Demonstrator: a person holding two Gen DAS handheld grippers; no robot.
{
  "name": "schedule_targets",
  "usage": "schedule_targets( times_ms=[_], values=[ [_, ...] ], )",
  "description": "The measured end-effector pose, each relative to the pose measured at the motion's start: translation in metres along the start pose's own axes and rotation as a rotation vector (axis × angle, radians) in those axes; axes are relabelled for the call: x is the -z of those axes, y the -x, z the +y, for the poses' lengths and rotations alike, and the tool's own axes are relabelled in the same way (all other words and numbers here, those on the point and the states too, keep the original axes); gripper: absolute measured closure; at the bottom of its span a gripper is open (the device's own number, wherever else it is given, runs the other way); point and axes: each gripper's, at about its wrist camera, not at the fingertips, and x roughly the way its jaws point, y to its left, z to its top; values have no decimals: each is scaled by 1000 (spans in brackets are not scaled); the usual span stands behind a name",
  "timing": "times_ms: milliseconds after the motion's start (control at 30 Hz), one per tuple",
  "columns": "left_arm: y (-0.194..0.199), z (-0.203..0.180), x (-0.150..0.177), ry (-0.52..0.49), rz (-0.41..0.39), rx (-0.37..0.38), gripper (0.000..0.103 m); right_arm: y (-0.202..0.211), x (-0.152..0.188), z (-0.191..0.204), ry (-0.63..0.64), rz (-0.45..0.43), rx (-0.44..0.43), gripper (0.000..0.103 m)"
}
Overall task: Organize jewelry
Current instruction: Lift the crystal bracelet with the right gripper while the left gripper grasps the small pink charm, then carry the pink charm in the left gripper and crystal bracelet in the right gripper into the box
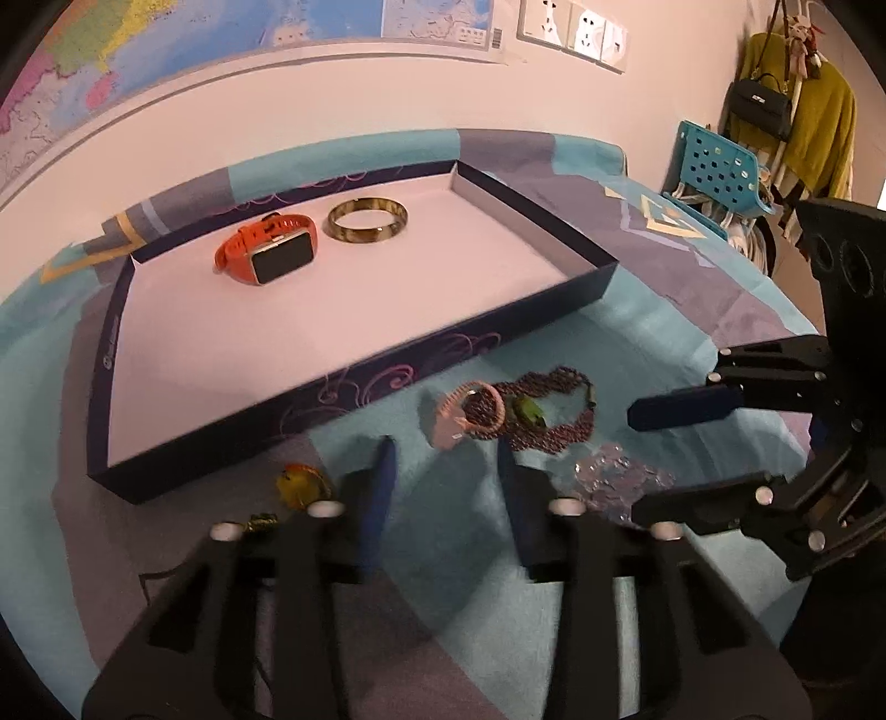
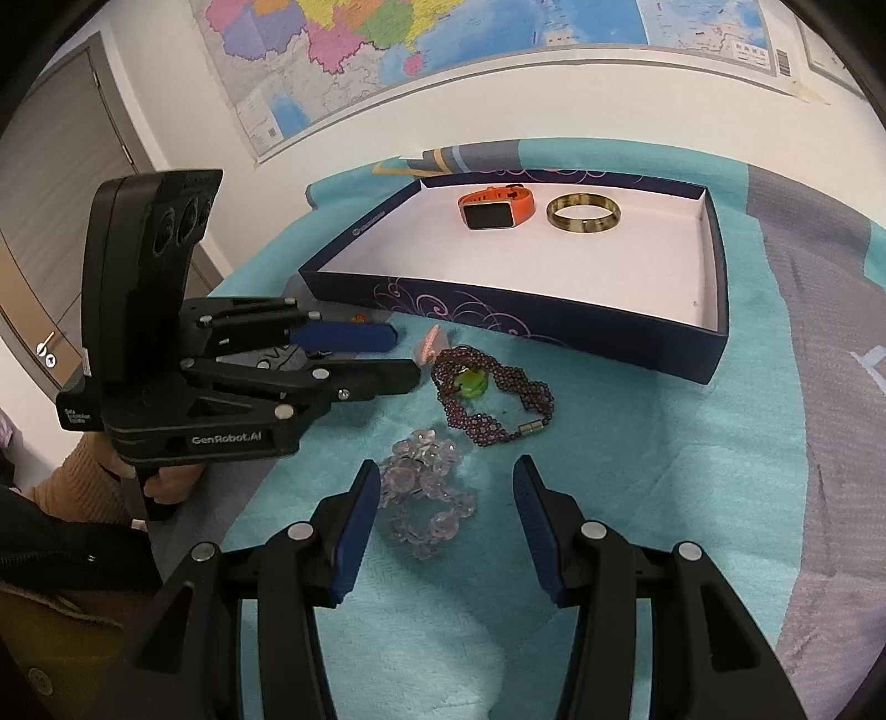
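Note:
A dark blue box lid (image 1: 387, 382) (image 2: 531, 327) with a white floor holds an orange smartwatch (image 1: 266, 249) (image 2: 495, 207) and a horn-coloured bangle (image 1: 368, 220) (image 2: 584, 213). On the cloth before it lie a pink watch (image 1: 465, 415) (image 2: 427, 343), a purple bead necklace with a green stone (image 1: 554, 410) (image 2: 490, 396) and a clear crystal bracelet (image 1: 620, 476) (image 2: 429, 493). My left gripper (image 1: 446, 448) (image 2: 407, 354) is open just short of the pink watch. My right gripper (image 2: 446, 471) (image 1: 634, 459) is open around the crystal bracelet.
A yellow amber piece (image 1: 302, 482) and a small dark trinket (image 1: 260, 522) lie left of my left gripper. The table has a teal and grey cloth (image 2: 692, 471). A blue basket (image 1: 714, 166) stands off the far right edge. A map hangs on the wall (image 2: 443, 39).

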Motion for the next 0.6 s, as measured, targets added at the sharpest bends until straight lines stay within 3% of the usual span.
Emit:
schedule_targets(
  times_ms=[167, 367, 600],
  values=[
    [-7, -4, -7, -31, 7, 0, 66, -2, 1, 0, -4, 4, -3, 55],
    [-13, -3, -10, -23, 22, -7, 87, -3, 3, 2, 2, 7, -5, 55],
    [-7, 0, -6, 8, 6, -3, 90, -6, 3, 9, 35, 14, 6, 55]
  ],
)
